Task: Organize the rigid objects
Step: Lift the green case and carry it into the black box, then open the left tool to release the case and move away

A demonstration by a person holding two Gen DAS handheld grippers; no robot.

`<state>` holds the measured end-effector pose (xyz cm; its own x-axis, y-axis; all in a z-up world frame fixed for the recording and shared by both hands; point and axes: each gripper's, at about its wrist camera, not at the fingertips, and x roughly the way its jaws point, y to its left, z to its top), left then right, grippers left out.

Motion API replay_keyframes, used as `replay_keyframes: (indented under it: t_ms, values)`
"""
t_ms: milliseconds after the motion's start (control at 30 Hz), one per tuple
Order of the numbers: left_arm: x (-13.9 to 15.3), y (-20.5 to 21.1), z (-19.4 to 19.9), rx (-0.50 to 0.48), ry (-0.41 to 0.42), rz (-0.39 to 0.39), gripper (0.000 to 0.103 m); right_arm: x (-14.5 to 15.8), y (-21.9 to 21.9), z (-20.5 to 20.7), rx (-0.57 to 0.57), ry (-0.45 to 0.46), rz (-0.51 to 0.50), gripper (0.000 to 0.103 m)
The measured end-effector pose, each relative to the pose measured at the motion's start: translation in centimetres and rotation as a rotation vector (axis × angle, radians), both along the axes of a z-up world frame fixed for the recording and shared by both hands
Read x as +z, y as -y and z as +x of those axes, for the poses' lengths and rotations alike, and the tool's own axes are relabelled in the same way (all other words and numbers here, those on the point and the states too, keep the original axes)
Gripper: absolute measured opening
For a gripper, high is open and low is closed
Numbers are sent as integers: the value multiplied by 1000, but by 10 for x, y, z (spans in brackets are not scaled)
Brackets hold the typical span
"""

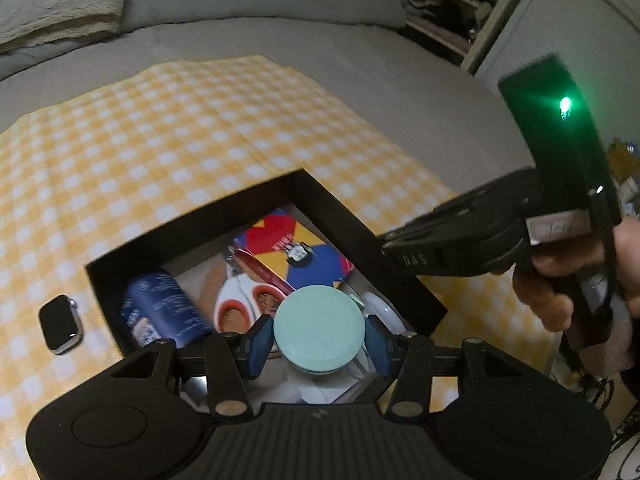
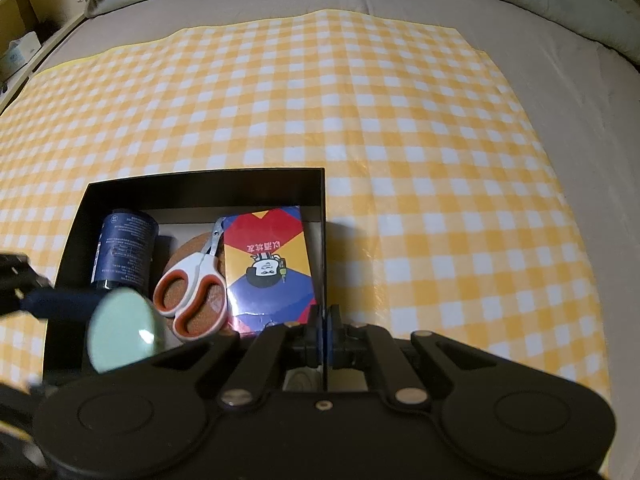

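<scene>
A black open box (image 1: 340, 208) (image 2: 200, 184) lies on a yellow checked cloth. Inside are a dark blue bottle (image 1: 164, 308) (image 2: 124, 248), white and orange scissors (image 1: 244, 300) (image 2: 192, 288) on a cork coaster, and a red, yellow and blue card box (image 1: 296, 248) (image 2: 268, 264). My left gripper (image 1: 319, 342) is shut on a round mint-green disc (image 1: 319, 330) (image 2: 120, 328) and holds it over the box's near part. My right gripper (image 2: 326, 332) is shut on the box's right wall. A smartwatch face (image 1: 61, 324) lies on the cloth left of the box.
The cloth (image 2: 400, 120) covers a grey bed. Pillows and a duvet (image 1: 260, 0) lie at the far side. Shelves (image 1: 448, 4) stand at the back right. A white item (image 1: 380, 312) lies in the box under the disc.
</scene>
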<state>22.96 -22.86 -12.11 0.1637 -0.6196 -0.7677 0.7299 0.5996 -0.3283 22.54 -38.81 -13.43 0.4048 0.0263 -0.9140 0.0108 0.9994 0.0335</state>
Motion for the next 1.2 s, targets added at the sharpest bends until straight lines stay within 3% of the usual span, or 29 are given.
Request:
replay_keyframes:
  t_ms: [267, 533, 567, 633, 700, 1200]
  values:
    - [-7, -4, 16, 101, 90, 60, 51, 2, -2, -1, 1, 3, -1, 2]
    - [-9, -13, 36, 191, 162, 52, 52, 1, -3, -2, -1, 2, -1, 2]
    - [-9, -13, 36, 193, 156, 56, 53, 3, -4, -2, 0, 2, -2, 2]
    - [-10, -13, 37, 185, 128, 65, 72, 3, -3, -2, 0, 2, -3, 2]
    - [-8, -14, 34, 174, 133, 76, 76, 3, -4, -2, 0, 2, 0, 2]
    - [8, -17, 6, 101, 131, 112, 96, 2, -4, -1, 1, 2, -3, 2]
